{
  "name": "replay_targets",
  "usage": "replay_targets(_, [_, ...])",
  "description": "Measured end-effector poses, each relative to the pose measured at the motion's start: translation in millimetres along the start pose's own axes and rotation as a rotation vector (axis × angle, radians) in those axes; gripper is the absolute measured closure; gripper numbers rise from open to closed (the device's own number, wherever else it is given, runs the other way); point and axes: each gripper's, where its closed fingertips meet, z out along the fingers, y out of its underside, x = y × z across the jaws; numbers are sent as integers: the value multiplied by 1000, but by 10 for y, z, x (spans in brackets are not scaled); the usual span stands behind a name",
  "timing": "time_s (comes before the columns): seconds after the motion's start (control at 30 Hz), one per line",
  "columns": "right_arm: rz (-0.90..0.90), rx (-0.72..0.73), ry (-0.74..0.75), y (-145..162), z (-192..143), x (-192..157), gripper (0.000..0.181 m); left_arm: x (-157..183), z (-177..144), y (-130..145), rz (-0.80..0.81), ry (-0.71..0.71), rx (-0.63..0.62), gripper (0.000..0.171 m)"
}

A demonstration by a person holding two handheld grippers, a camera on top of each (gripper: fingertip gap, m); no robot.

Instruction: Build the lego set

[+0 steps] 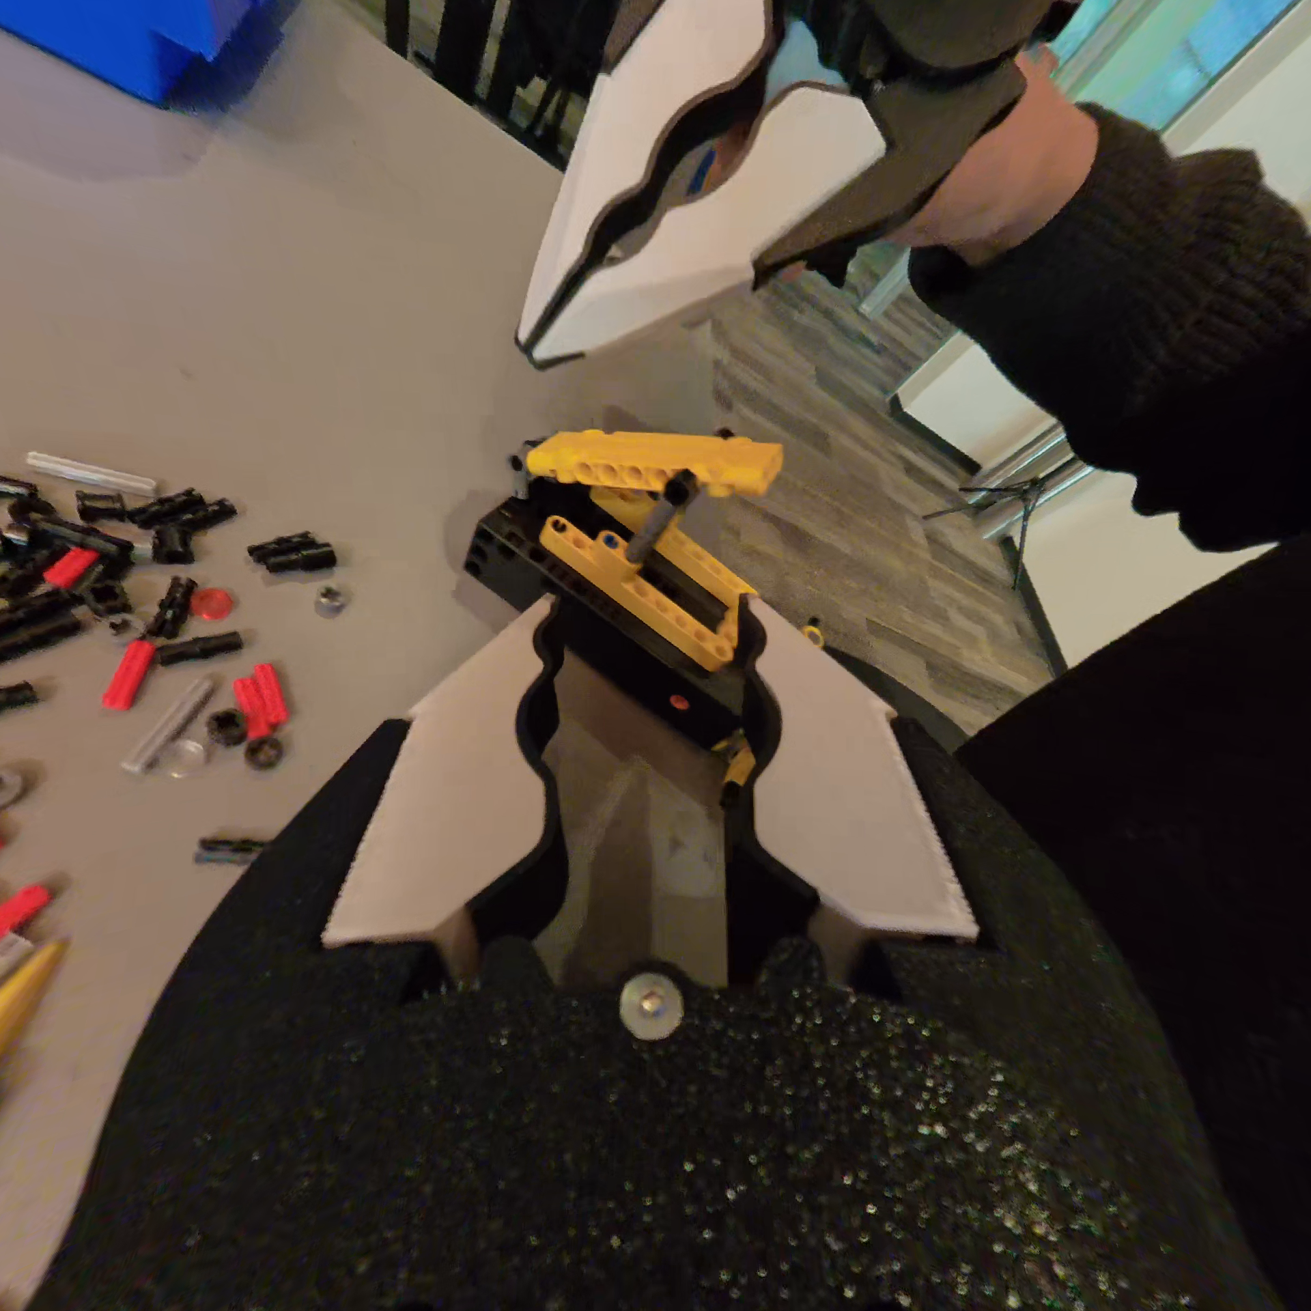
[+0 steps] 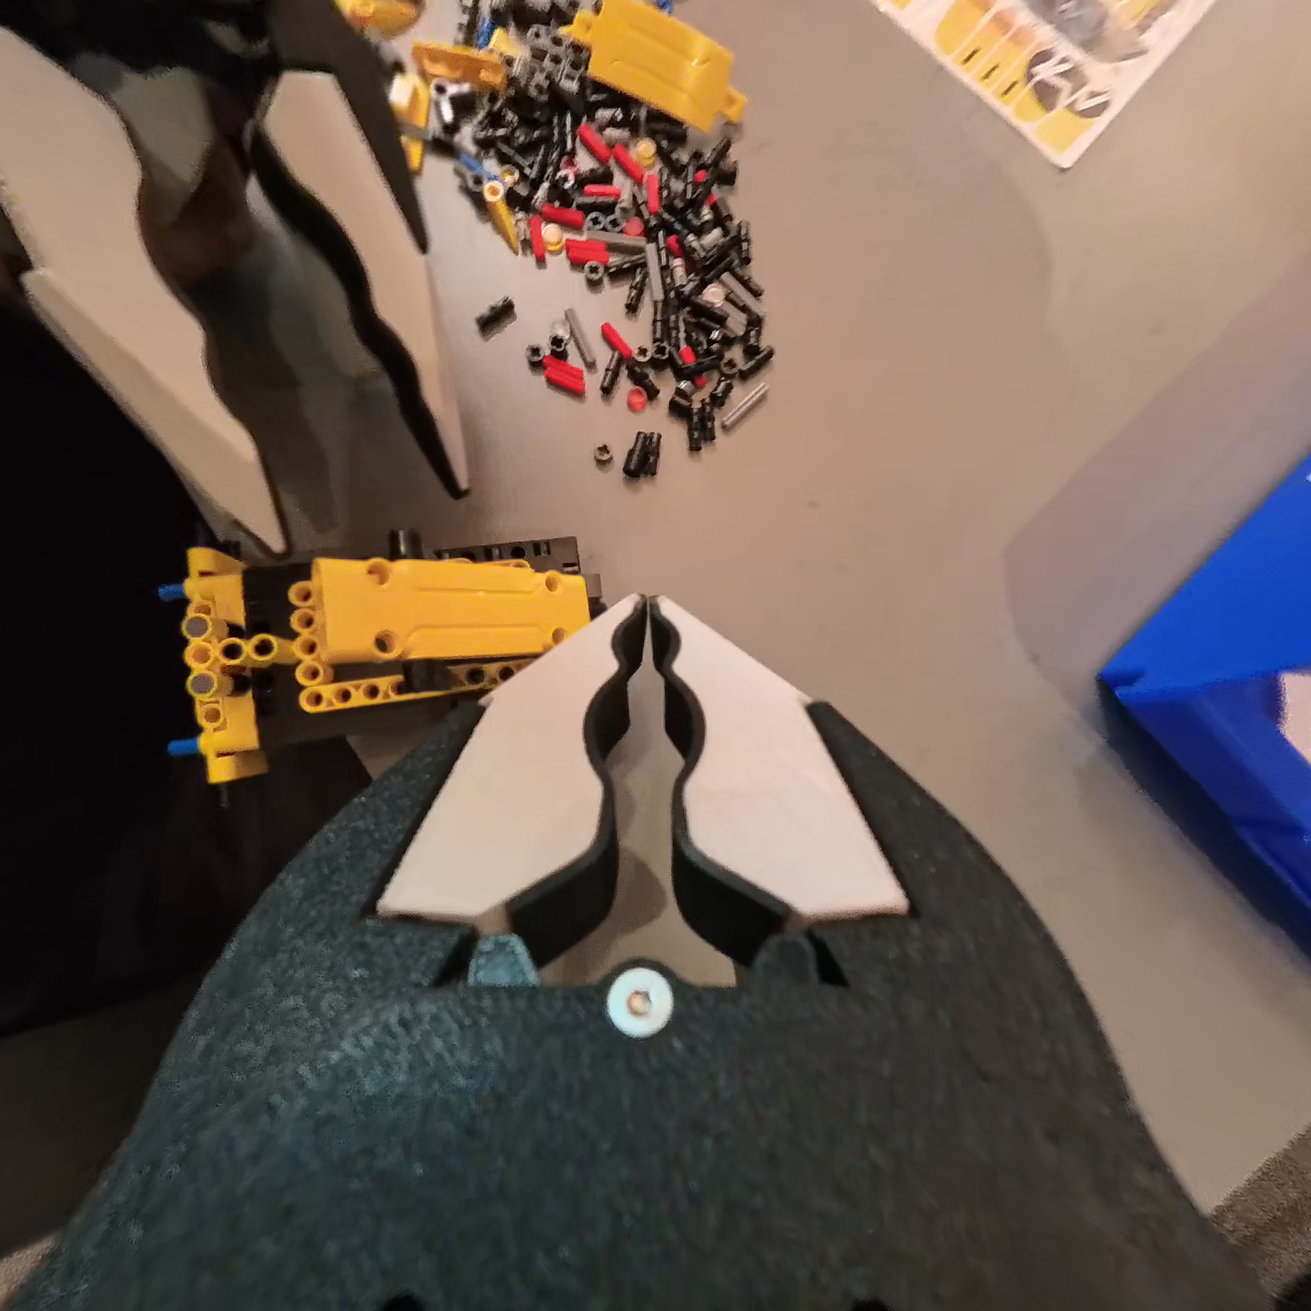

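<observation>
A person works at a grey table with a handheld gripper in each hand. The left gripper is clamped on a partly built toy brick model, black underneath with yellow holed beams on top. Its two white fingers press against the model's near end from either side, and the model sits at the table's edge, with wood-look floor showing beyond it. A grey axle stands up at a slant from the model, just under a yellow beam that juts out above.

The right gripper is clenched, fingertips meeting, with nothing visible between them. It hangs above the table just beside the model's far end; whether it touches the model cannot be told. In the left wrist view it sits above the model, apart from it, held by a hand in a dark sleeve.

A heap of loose black, red and yellow pieces lies farther along the table. A blue bin stands to one side, and a printed sheet lies near the far corner.

The likely risk: the model sits close to the edge, so a slackened left grip or a sideways push could tip it to the floor, and pressure on the slanted axle might pop the beams apart
</observation>
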Motion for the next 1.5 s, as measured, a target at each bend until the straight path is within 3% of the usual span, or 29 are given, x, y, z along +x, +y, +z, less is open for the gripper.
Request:
replay_targets(0.2, [104, 179, 163, -24, -204, 14, 180, 143, -123, 37, 33, -71, 100, 122])
replay_targets(0.37, [223, 311, 279, 158, -293, -62, 174, 179, -287, 67, 31, -110, 142, 122])
replay_targets(0.43, [259, 365, 284, 239, -328, -160, 163, 167, -348, 65, 36, -123, 150, 122])
replay_targets(0.5, [227, 457, 216, 207, -394, -429, 134, 149, -393, 36, 53, -134, 161, 122])
replay_targets(0.57, [218, 493, 207, 237, -471, -617, 134, 121, -412, 1, 66, -139, 163, 122])
replay_targets(0.9, [292, 313, 15, 476, -141, -1221, 130, -6, -421, -65, 28, -115, 212, 122])
replay_targets(1.5, [325, 283, -38, 485, 46, -1379, 130, -26, -465, -88, 7, -111, 242, 122])
